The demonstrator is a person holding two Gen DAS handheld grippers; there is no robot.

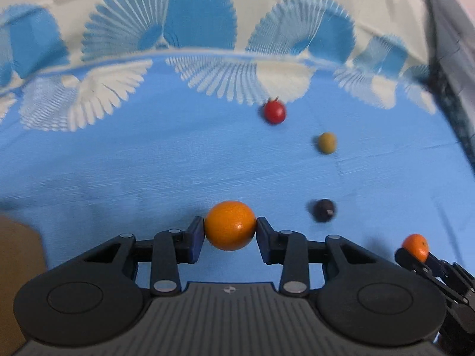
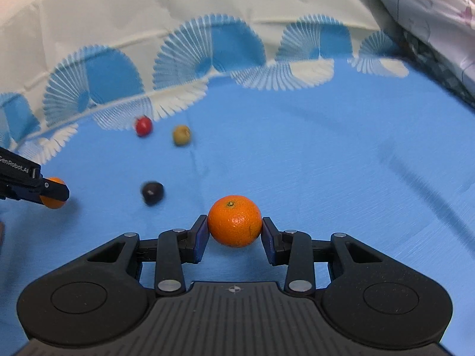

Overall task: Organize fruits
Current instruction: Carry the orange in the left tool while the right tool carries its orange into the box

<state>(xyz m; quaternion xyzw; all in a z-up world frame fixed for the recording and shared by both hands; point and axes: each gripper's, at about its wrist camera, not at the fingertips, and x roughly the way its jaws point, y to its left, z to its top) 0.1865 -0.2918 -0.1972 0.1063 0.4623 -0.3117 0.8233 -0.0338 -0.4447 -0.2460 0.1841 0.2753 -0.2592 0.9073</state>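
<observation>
my left gripper (image 1: 230,229) clamps a smooth orange (image 1: 230,225); my right gripper (image 2: 234,229) clamps a mandarin (image 2: 234,225). step: carrying both. next: find a spot to group them, none visible ahead.

A blue cloth (image 2: 326,148) with white fan-patterned edging covers the surface. On it lie a red fruit (image 2: 143,126) at ten o'clock, a green fruit (image 2: 181,135) beside it, and a dark fruit (image 2: 152,192) nearer.

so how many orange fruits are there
2. One orange fruit sits in the left claw; the other orange fruit sits in the right claw. None visible loose on the blue cloth.
</observation>
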